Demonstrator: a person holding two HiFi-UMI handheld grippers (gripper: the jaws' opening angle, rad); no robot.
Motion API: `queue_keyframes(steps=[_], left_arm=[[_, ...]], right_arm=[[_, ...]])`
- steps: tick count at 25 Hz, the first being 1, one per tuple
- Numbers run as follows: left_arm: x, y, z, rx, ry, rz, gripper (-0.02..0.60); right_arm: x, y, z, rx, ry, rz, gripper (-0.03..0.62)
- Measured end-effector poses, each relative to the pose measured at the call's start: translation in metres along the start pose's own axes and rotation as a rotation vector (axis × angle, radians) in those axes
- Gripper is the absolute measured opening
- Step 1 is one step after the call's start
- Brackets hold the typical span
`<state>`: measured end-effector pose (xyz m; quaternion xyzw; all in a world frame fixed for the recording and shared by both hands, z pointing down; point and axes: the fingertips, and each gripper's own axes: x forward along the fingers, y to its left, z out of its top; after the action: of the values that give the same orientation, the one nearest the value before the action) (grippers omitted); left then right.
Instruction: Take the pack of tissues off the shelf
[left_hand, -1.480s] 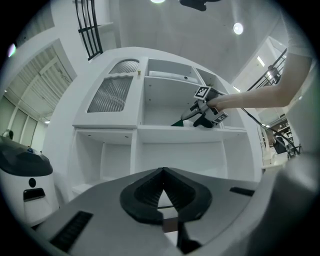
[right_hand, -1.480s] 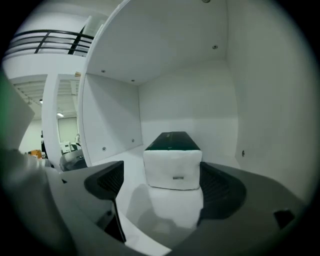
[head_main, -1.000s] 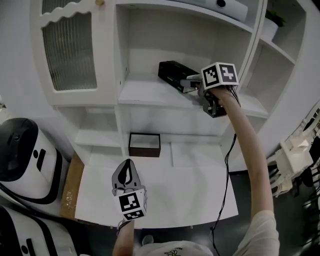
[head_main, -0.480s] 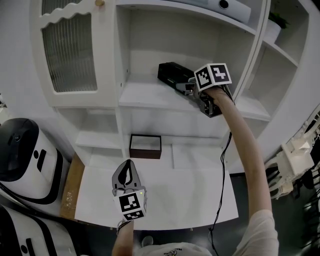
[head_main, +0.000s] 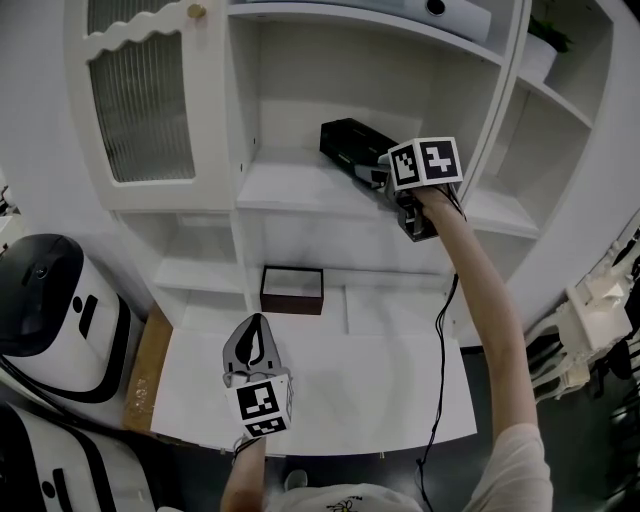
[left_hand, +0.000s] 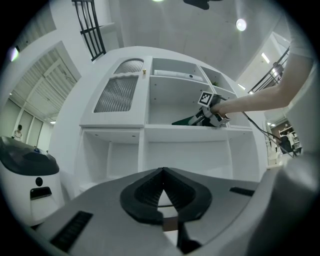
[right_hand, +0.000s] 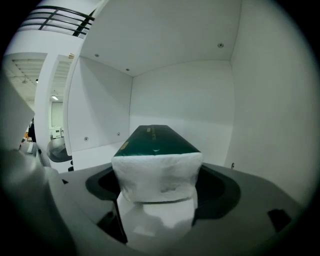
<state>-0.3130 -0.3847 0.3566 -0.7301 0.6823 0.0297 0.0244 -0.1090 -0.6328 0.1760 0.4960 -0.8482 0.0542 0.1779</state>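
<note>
White shelving (head_main: 300, 190) filled the far side of the scene, with a ribbed-glass door (head_main: 140, 95) at its upper left and a white counter (head_main: 380, 380) below, nearer the person. The pack of tissues (head_main: 348, 148), dark green on top with a white end, lay in the open middle compartment, toward its right wall and running back into the shelf. The right gripper (head_main: 380, 178) was reached up to that compartment from the right, and its jaws were pinched on the near white end of the pack, one on each side (its own view showed the pack filling the gap between them). Whether the pack was lifted clear of the shelf board could not be told.

The left gripper (head_main: 256, 340) was held low over the near part of the counter, well apart from the pack, its jaws pressed together at the tips with nothing between them. A dark brown open box (head_main: 292, 290) sat on the far edge of the counter, under the middle compartment. A rounded black-and-white appliance (head_main: 50, 310) stood at the far left, beside the counter.
</note>
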Motion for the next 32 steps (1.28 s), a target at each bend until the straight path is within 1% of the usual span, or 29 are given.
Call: queue_keyframes(steps=[4, 7, 11, 15, 19, 23, 27, 29, 32], left_arm=[[-0.007, -0.006, 0.011, 0.018, -0.022, 0.001, 0.0], [-0.014, -0.016, 0.019, 0.025, -0.036, -0.005, 0.0], [-0.029, -0.031, 0.04, 0.037, -0.074, -0.012, 0.0], [-0.044, -0.051, 0.062, 0.045, -0.131, -0.031, 0.0], [-0.064, -0.068, 0.079, 0.043, -0.178, -0.037, 0.0], [-0.088, -0.082, 0.092, 0.071, -0.247, -0.032, 0.0], [-0.108, -0.088, 0.094, 0.071, -0.285, -0.022, 0.0], [-0.113, -0.089, 0.089, 0.072, -0.286, -0.018, 0.0], [-0.114, -0.089, 0.075, 0.071, -0.235, -0.015, 0.0]], right_arm=[[-0.043, 0.009, 0.007, 0.004, -0.13, -0.01, 0.436], [-0.087, 0.024, 0.005, -0.031, -0.232, -0.008, 0.436], [-0.15, 0.053, -0.011, -0.095, -0.395, -0.008, 0.436], [-0.209, 0.075, -0.038, -0.159, -0.56, -0.065, 0.436], [-0.25, 0.095, -0.081, -0.2, -0.668, -0.151, 0.436], [-0.274, 0.11, -0.129, -0.178, -0.714, -0.225, 0.436], [-0.285, 0.123, -0.175, -0.155, -0.698, -0.25, 0.436], [-0.287, 0.128, -0.194, -0.127, -0.682, -0.241, 0.436], [-0.285, 0.136, -0.217, -0.088, -0.652, -0.216, 0.436]])
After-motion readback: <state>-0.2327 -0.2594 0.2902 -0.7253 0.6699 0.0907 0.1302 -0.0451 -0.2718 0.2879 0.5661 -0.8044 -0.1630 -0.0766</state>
